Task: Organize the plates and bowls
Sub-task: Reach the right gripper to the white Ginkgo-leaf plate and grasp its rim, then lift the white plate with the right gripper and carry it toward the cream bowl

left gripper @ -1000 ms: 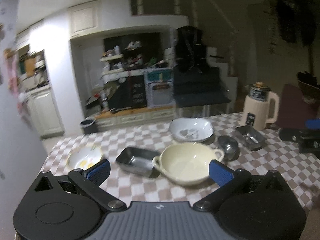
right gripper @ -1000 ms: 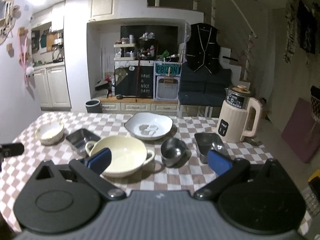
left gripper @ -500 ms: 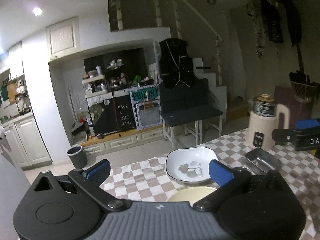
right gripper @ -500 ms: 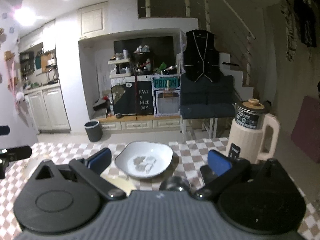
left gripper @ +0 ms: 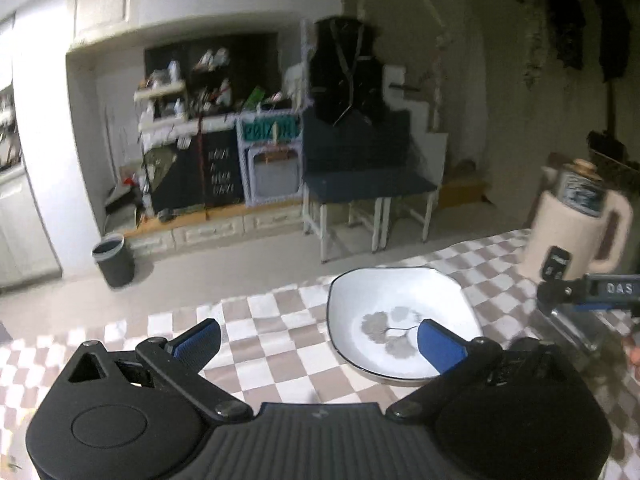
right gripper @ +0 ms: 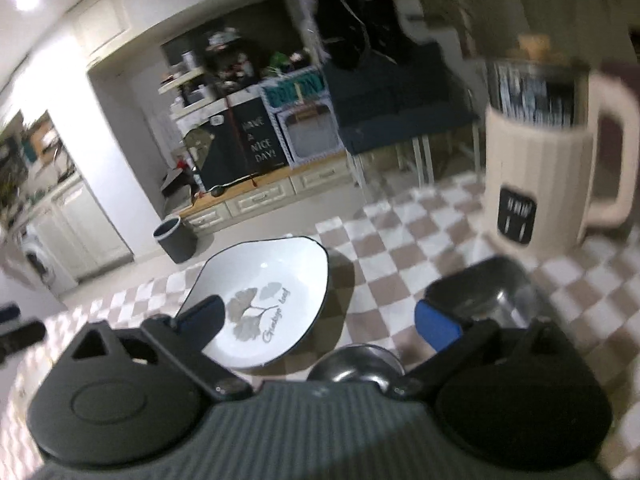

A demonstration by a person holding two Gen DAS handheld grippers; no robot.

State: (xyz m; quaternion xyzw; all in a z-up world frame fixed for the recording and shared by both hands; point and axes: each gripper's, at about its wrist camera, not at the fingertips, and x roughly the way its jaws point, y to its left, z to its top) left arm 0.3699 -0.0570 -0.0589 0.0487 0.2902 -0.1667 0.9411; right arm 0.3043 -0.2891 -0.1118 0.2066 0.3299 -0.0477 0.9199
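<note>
We hold the left gripper over the checked table, fingers wide, nothing between them. The white bowl sits on the table just ahead, to its right. Our right gripper has fingers wide too, jaws just closing a little, empty. A steel cup and steel tray lie near it, with the kettle behind.

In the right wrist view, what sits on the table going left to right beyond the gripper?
White leaf-print bowl → small round steel bowl → steel tray → cream electric kettle.
</note>
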